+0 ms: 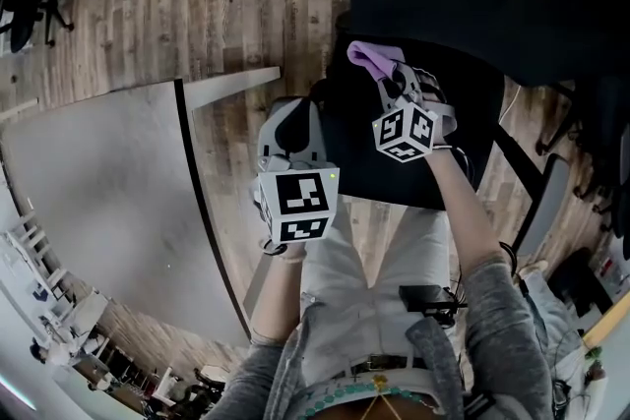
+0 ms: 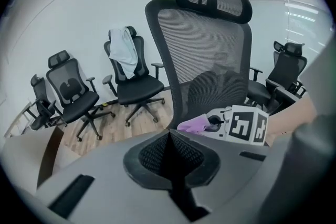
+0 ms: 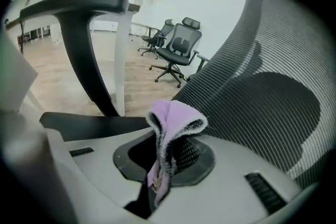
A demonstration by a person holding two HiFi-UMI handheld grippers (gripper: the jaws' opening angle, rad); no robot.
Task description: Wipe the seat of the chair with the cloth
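The black office chair's seat (image 1: 474, 103) lies below me at centre right, its mesh backrest (image 2: 210, 55) standing behind it. My right gripper (image 1: 386, 74) hovers over the seat's far left part, shut on a folded purple cloth (image 1: 370, 56). In the right gripper view the cloth (image 3: 173, 123) sticks up from between the jaws of the right gripper (image 3: 167, 139), with the backrest (image 3: 262, 86) close behind. My left gripper (image 1: 293, 118) is at the seat's left edge, shut with nothing in it. From the left gripper (image 2: 169, 136) I see the cloth (image 2: 193, 124).
A large grey tabletop (image 1: 98, 202) fills the left side over wooden floor. The chair's armrest (image 3: 79, 5) rises left of the right gripper; another armrest (image 1: 556, 202) is at right. Other office chairs (image 2: 131, 76) (image 2: 71, 94) (image 2: 283, 73) stand by the wall.
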